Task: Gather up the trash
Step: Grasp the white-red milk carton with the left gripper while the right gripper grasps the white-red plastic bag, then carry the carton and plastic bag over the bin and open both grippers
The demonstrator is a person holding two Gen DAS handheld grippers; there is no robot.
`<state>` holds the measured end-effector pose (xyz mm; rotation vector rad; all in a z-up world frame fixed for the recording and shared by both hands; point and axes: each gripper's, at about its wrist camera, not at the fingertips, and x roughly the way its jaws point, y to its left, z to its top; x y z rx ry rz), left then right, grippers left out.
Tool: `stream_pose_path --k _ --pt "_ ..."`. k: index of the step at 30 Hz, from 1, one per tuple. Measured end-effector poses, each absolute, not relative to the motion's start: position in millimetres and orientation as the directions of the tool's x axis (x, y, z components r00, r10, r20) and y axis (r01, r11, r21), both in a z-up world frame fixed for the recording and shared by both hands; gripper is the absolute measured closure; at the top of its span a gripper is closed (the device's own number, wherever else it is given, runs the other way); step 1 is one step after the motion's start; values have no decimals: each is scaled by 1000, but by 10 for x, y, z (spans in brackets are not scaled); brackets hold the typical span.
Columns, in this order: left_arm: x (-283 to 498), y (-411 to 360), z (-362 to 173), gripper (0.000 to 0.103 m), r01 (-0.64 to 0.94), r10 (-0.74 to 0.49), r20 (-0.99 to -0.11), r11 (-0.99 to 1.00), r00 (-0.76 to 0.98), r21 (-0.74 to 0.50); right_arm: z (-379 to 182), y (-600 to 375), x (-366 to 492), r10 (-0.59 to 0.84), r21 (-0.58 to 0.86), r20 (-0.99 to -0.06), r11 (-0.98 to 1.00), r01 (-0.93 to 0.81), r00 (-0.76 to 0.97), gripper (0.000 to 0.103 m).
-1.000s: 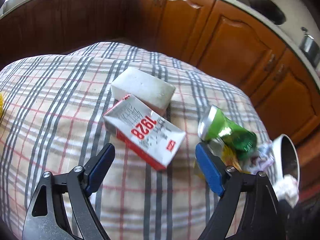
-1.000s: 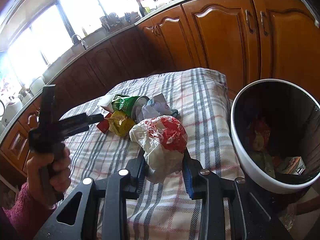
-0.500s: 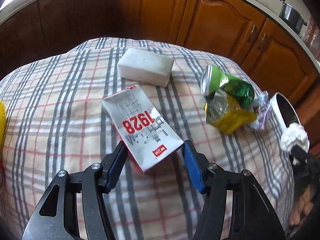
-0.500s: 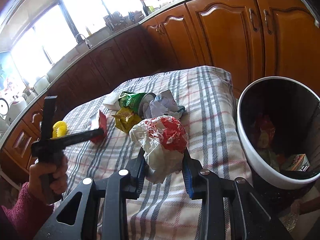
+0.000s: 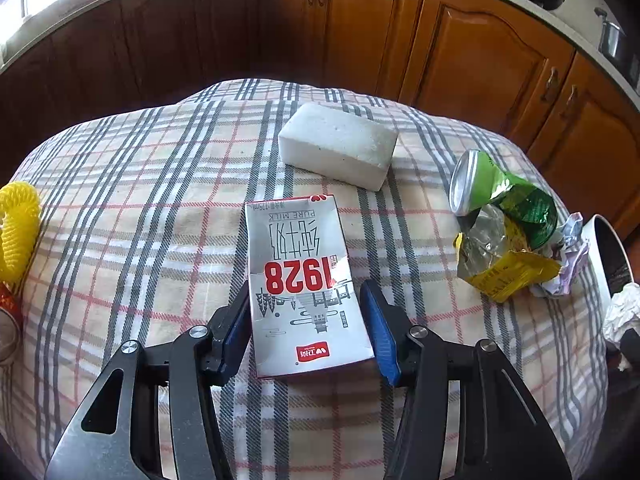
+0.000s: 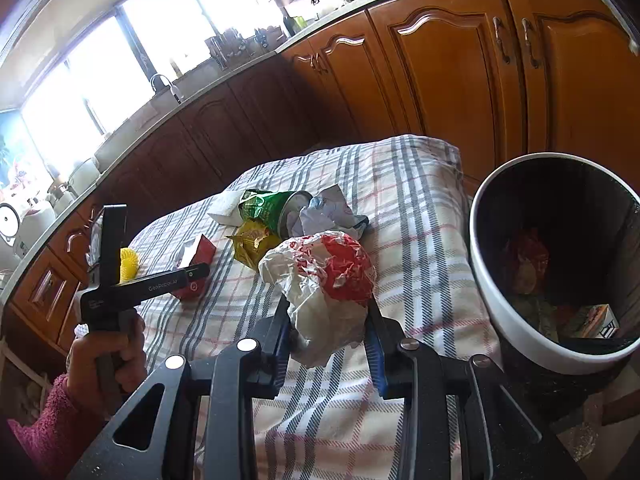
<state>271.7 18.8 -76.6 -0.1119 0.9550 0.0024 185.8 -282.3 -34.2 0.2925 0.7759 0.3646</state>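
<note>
Left gripper jaws closing around milk carton, lying flat between the fingers (pads not clearly pressing yet). Right gripper clamps crumpled wrapper, bin just beside, ready for the drop.

Plaid cloth, grey and red checks, covering the surface. Wooden cabinet doors with arched panels and metal handles behind it. Bright window above a worktop with a curved tap. Steel pot at far right on the worktop.

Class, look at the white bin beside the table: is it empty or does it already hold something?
Not empty: inside the white bin, wrappers and a small carton lie at the bottom.
</note>
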Motion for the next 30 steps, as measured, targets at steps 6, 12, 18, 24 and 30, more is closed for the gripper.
stream_pose_path --k 6,12,18,24,30 --pt "2336 -12 -404 53 49 -146 -756 988 638 -149 -262 -2926 1762 409 382 -609 902 -201 679 70" --pt "2048 -519 -121 53 205 -270 -714 962 646 -179 -211 -3118 1644 380 379 -601 910 -168 703 70" --pt "1960 -1059 -49 53 333 -365 -705 923 609 -191 -182 -3410 1526 337 371 -601 921 -121 725 70" --pt "1979 -1547 -76 54 418 -421 -712 887 561 -195 -164 -3716 1455 288 358 -608 931 -69 740 70" --pt "2061 -1929 -52 53 484 -470 -720 849 510 -211 -170 -3952 1431 251 346 -614 938 -31 749 70"
